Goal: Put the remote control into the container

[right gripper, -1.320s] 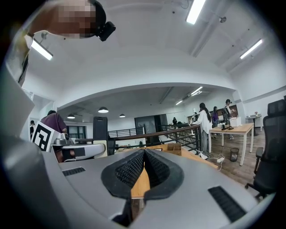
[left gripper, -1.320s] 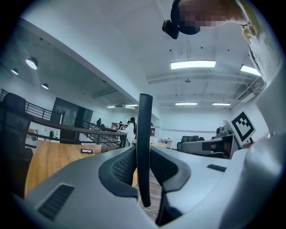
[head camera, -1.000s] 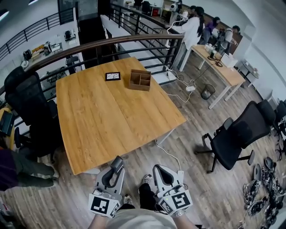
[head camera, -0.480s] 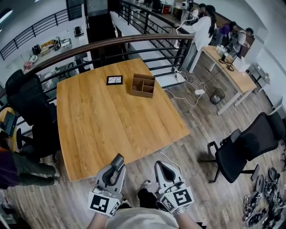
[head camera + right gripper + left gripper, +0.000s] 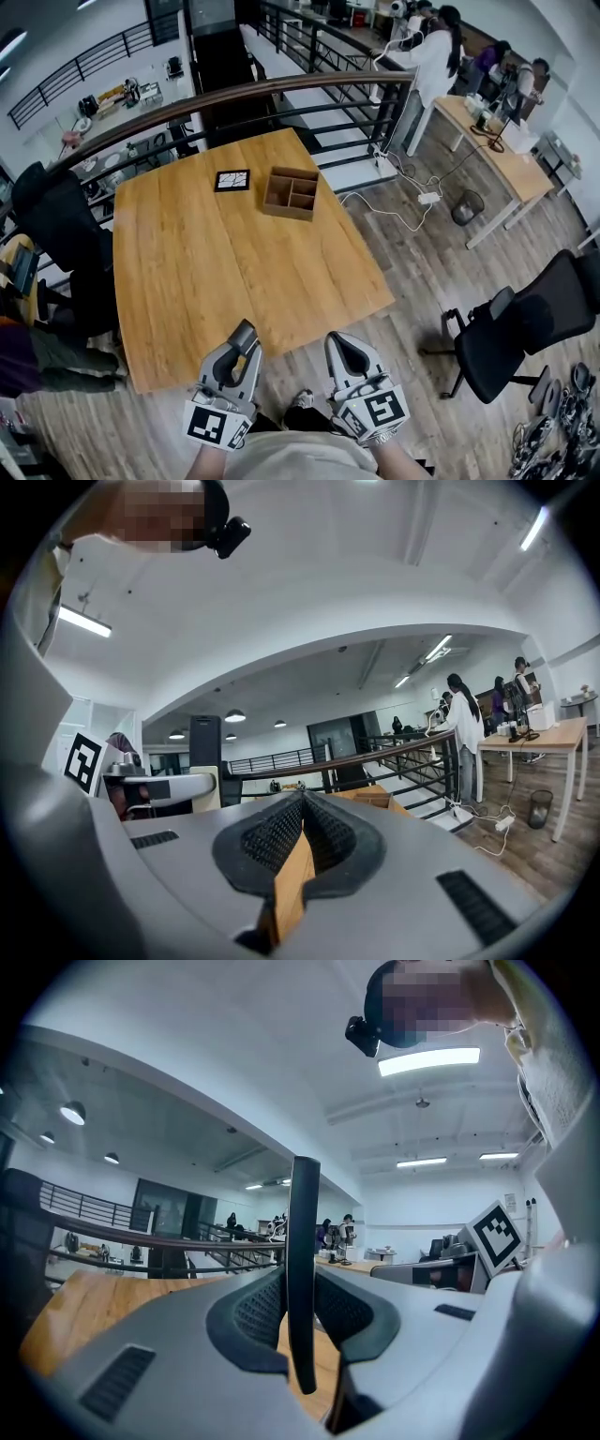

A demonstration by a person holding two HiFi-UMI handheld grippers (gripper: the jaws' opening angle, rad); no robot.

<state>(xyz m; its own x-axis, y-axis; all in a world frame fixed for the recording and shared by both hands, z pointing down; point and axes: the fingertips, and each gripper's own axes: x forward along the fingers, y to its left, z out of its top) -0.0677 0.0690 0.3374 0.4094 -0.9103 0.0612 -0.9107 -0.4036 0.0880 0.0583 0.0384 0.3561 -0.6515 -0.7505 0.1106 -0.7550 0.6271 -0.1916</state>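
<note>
Grey left gripper (image 5: 240, 345) first: its jaws are closed on a thin black slab, the remote control (image 5: 302, 1241). I see it edge-on, standing upright between the ribbed pads and sticking out past the tips. The right gripper (image 5: 302, 806) has its jaws pressed together at the tips and nothing between them; only wood shows through the slot lower down.

From the head view, both grippers sit side by side at the near edge of the wooden table (image 5: 206, 272), left tip over the wood and right just off it.

The container (image 5: 290, 192) – a wooden box with compartments – stands at the far end of the table, well apart from both grippers. A black-and-white marker card (image 5: 232, 180) lies just beside it, to its left.
</note>
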